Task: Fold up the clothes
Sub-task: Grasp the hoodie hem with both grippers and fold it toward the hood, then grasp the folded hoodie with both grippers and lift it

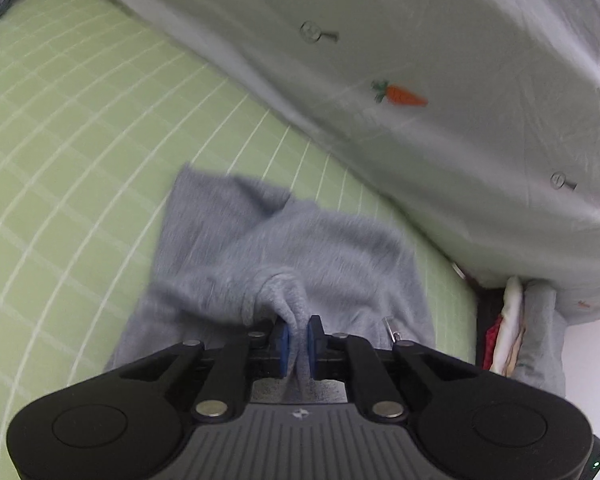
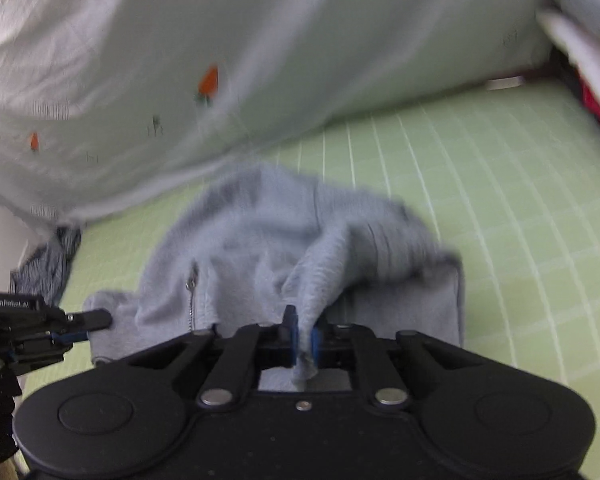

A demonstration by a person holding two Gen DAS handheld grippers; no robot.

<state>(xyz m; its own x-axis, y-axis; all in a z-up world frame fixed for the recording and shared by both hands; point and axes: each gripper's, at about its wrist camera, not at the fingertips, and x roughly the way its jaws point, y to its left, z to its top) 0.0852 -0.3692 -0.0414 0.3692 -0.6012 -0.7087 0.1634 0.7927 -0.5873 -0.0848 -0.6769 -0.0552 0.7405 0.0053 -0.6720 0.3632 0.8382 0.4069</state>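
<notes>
A grey fleece garment [image 1: 268,248] with a zipper lies rumpled on a green checked sheet [image 1: 68,128]. My left gripper [image 1: 298,338] is shut on a pinched fold of its near edge, the cloth caught between the blue pads [image 1: 285,342]. In the right wrist view the same grey garment [image 2: 260,232] is bunched up, its zipper pull [image 2: 192,280] hanging at the left. My right gripper [image 2: 305,334] is shut on a ridge of that fabric. The left gripper's fingers [image 2: 88,320] show at the left edge of the right view, beside the garment's corner.
A pale duvet [image 1: 440,80] printed with carrots is piled along the far side of the bed. Folded clothes [image 1: 512,328] are stacked at the bed's end. A dark striped cloth [image 2: 48,264] lies at the sheet's left edge. Bare green sheet [image 2: 520,200] spreads to the right.
</notes>
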